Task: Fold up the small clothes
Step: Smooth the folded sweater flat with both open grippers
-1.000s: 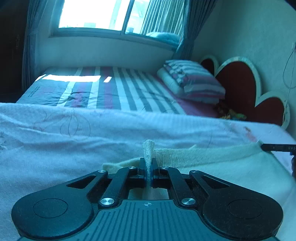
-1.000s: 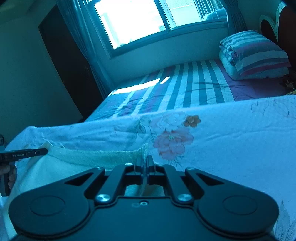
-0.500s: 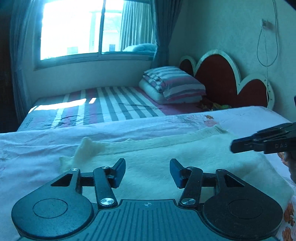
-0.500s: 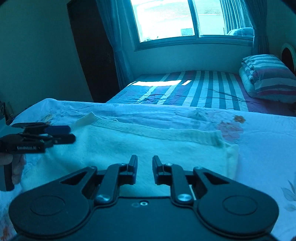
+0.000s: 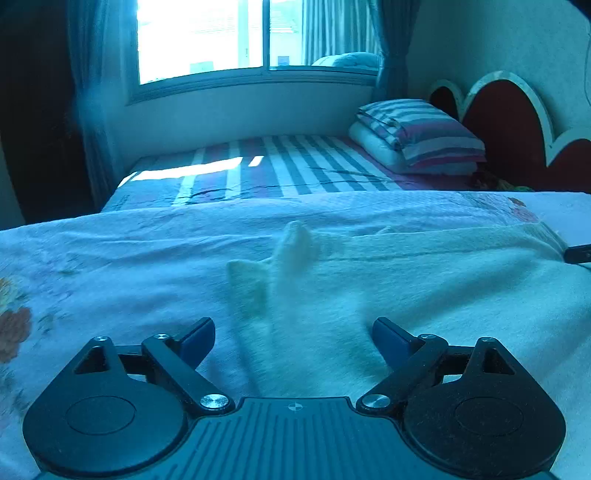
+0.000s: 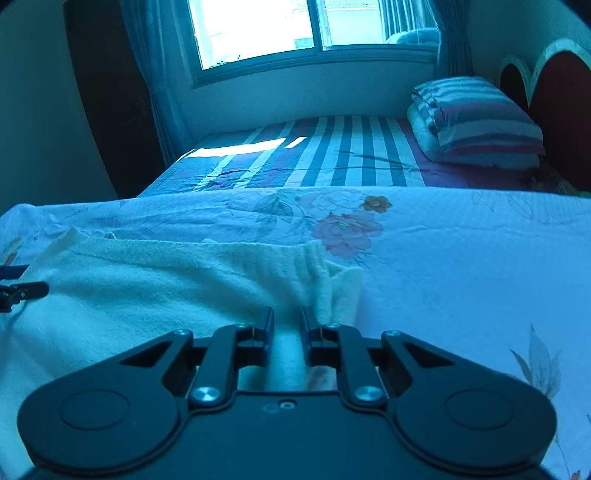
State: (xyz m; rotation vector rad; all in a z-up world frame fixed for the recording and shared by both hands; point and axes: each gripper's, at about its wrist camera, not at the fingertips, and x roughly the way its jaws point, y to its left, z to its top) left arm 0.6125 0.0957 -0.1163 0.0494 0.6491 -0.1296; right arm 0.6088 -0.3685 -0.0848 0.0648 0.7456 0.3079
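Note:
A cream knitted garment (image 5: 406, 295) lies spread on the floral sheet (image 5: 110, 266); it also shows in the right wrist view (image 6: 147, 295). My left gripper (image 5: 293, 334) is wide open just above the garment's left part, near two upturned corners (image 5: 291, 243). My right gripper (image 6: 287, 325) is open with a narrow gap, low over the garment's right edge, with the ribbed hem (image 6: 317, 266) just ahead. Neither holds cloth. The other gripper's tip shows at each view's edge (image 5: 578, 253) (image 6: 22, 291).
Beyond the floral sheet lies a striped bed (image 5: 288, 166) with stacked striped pillows (image 5: 417, 136) by a red heart-shaped headboard (image 5: 509, 125). A bright window (image 6: 295, 26) with curtains is at the back. A dark cabinet (image 6: 110, 92) stands at left.
One second ago both grippers were shut on the garment's edge. They let go, opened and drew back; since then both have moved down close to the cloth and the left has opened wider.

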